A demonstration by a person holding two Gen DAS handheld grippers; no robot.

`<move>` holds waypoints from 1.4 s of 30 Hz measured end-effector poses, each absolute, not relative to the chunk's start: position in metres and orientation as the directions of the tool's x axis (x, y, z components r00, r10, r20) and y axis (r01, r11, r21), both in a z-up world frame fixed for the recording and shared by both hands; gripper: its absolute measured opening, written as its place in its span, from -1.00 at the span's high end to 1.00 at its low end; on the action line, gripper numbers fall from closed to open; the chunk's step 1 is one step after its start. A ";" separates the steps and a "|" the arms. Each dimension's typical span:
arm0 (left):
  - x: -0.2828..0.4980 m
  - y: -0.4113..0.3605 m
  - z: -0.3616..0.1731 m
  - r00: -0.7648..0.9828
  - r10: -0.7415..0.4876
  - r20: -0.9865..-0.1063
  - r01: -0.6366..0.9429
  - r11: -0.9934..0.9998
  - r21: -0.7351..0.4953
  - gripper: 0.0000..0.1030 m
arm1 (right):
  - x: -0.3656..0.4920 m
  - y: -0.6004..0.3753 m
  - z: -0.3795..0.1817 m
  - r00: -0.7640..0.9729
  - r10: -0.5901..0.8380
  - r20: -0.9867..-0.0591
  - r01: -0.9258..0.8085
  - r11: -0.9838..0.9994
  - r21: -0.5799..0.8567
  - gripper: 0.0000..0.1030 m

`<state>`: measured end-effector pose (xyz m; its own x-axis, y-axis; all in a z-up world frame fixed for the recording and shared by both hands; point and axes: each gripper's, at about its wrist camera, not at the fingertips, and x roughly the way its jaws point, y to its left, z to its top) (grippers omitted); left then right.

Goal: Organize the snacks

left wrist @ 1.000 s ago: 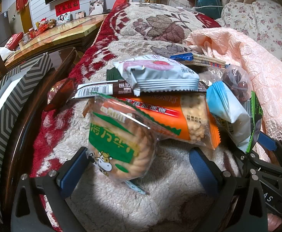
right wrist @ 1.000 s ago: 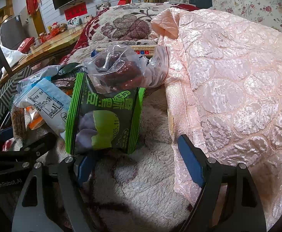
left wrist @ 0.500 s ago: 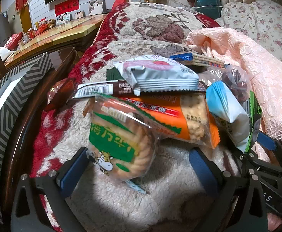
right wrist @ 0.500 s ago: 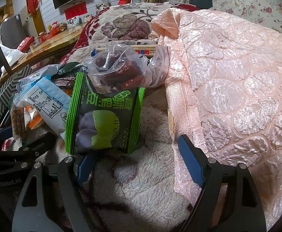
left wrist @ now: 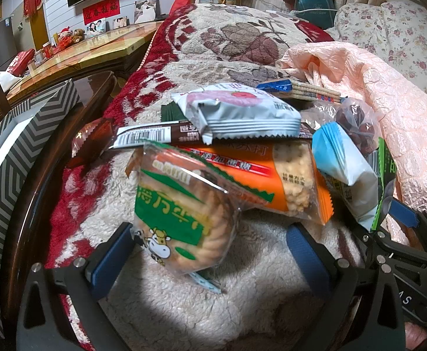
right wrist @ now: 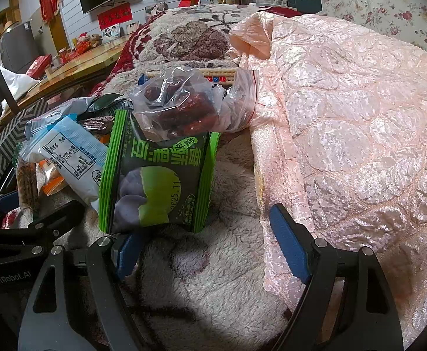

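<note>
Nothing has shifted since the earlier frames: both tools hover where they were over the fleecy blanket (left wrist: 254, 298), and the snack pile lies as before.

Left gripper (left wrist: 210, 251) has its jaws spread wide, holding nothing. A cookie pack with a cow logo (left wrist: 181, 213) sits between its fingers, nearer the left pad at 9 o'clock (whether pad and wrapper touch I cannot tell). Behind it, toward 12 o'clock, lies an orange cracker pack (left wrist: 272, 178), then a brown barcoded bar (left wrist: 158, 137) with a grey-and-pink packet (left wrist: 237, 114) resting on top. A light blue packet (left wrist: 342, 163) leans at 2 o'clock, with a clear bag of red dates (left wrist: 356, 122) beyond it.

Right gripper (right wrist: 204, 237) is likewise wide open and empty. A green-edged dark packet (right wrist: 158, 175) stands just ahead of its left finger at 11 o'clock, the date bag leaning on its top edge. A pink quilt (right wrist: 345, 117) fills the 3 o'clock side, close beside the right finger (right wrist: 289, 242).
</note>
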<state>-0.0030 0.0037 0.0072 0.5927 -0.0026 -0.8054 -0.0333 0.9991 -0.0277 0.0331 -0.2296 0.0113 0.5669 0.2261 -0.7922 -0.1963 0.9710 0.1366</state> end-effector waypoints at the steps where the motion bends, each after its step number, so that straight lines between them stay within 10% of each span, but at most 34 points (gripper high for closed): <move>1: -0.003 0.004 0.007 0.593 -0.003 -0.805 -0.033 0.999 -0.028 -1.00 | 0.033 -0.230 0.011 0.567 0.226 -0.792 -0.196 0.971 0.136 -0.59; 42: 0.046 0.126 0.062 0.520 0.011 -0.854 -0.315 0.932 -0.179 -0.97 | 0.010 -0.179 0.094 0.435 0.509 -0.743 -0.541 0.807 0.237 -0.59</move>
